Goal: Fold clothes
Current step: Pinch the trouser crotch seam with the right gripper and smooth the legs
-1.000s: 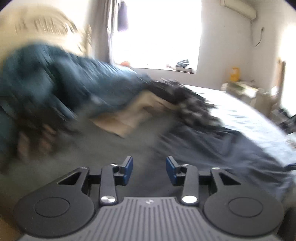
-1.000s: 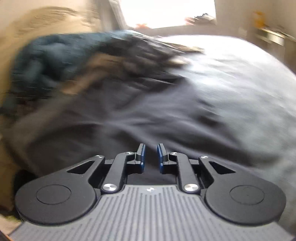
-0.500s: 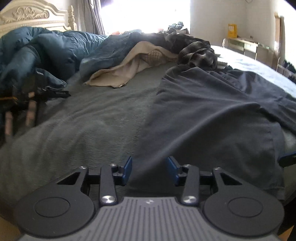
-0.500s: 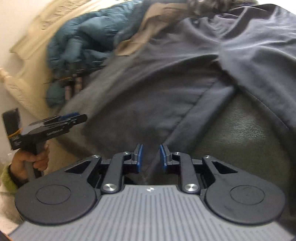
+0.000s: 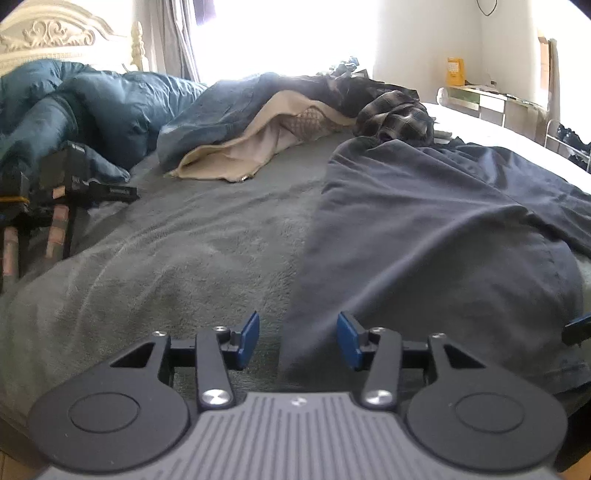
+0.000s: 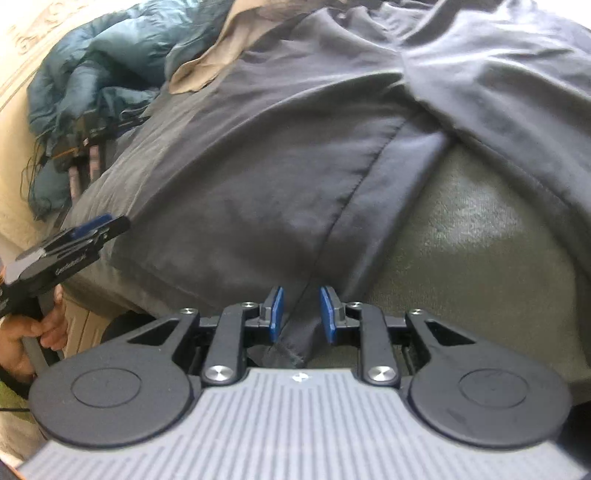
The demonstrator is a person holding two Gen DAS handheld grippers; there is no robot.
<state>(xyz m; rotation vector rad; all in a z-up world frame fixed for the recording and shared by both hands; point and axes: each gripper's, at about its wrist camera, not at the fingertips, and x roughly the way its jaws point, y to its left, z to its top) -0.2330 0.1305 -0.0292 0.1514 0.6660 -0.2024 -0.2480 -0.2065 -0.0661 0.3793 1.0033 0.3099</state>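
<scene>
A dark navy garment (image 5: 424,229), trousers by the look of it, lies spread on the grey-green blanket (image 5: 192,251) of a bed. My left gripper (image 5: 299,339) hovers low over its near left edge. The jaws are opening, and the edge lies between the blue pads (image 5: 250,338) without touching them. In the right wrist view, a seamed near end of the garment (image 6: 258,184) runs between the pads of my right gripper (image 6: 302,314). A gap shows on both sides. The left gripper (image 6: 85,236), held by a hand (image 6: 26,328), shows at that view's left edge.
A teal puffy jacket (image 5: 92,103), a beige-lined garment (image 5: 240,151) and a plaid shirt (image 5: 395,114) are heaped at the head of the bed. A black tool (image 5: 77,184) lies at far left. A carved headboard (image 5: 55,33) and a desk (image 5: 491,99) stand beyond.
Both grippers have swung down to the garment's near edge and steadied. The right jaws stand a little wider than a second ago, and the left pads have spread slightly.
</scene>
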